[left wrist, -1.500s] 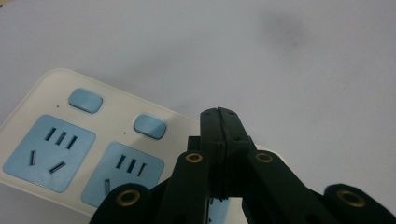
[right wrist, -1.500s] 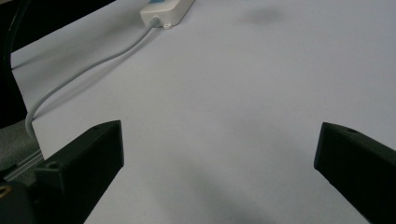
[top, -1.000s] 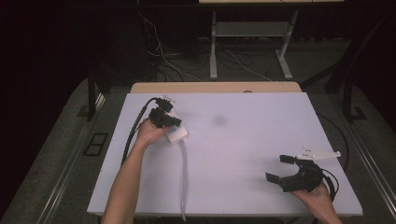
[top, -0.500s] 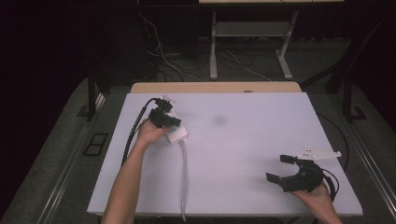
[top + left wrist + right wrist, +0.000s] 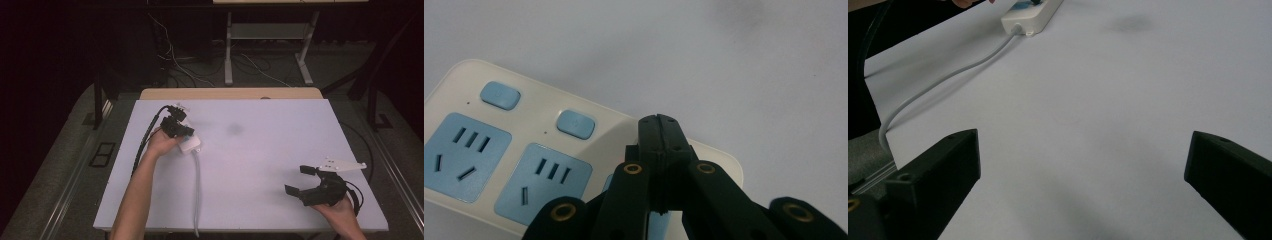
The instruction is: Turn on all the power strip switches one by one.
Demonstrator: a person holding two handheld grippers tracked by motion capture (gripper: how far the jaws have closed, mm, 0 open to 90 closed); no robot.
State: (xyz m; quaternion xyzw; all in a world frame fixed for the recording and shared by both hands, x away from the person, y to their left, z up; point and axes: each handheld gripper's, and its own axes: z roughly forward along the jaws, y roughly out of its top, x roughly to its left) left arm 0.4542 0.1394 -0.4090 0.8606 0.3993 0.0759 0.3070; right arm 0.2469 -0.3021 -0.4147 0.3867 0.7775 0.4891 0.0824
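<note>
On the left half of the white table (image 5: 260,150), toward its far side, my left gripper (image 5: 176,125) sits over the near-white power strip (image 5: 190,145), which lies flat on the table surface. In the left gripper view, the two black jaws are pressed together with no gap between them and nothing clamped; their joined tip (image 5: 659,131) lies above the strip's top face (image 5: 484,165), beside a small blue switch button (image 5: 575,124). A second blue button (image 5: 499,94) lies farther along the strip, and two blue socket panels (image 5: 463,156) lie below the buttons. I cannot tell whether the tip touches the strip.

The strip's grey cord (image 5: 196,195) leaves its near end and runs across the table to the near edge, where it passes over the side; the right gripper view shows the same cord (image 5: 943,82) curving away from the strip's end (image 5: 1028,17).

My right gripper (image 5: 306,181) rests at the near right corner of the table, well apart from the strip, its jaws spread wide with bare table between them. A dark smudge (image 5: 234,129) marks the table just right of the strip.
</note>
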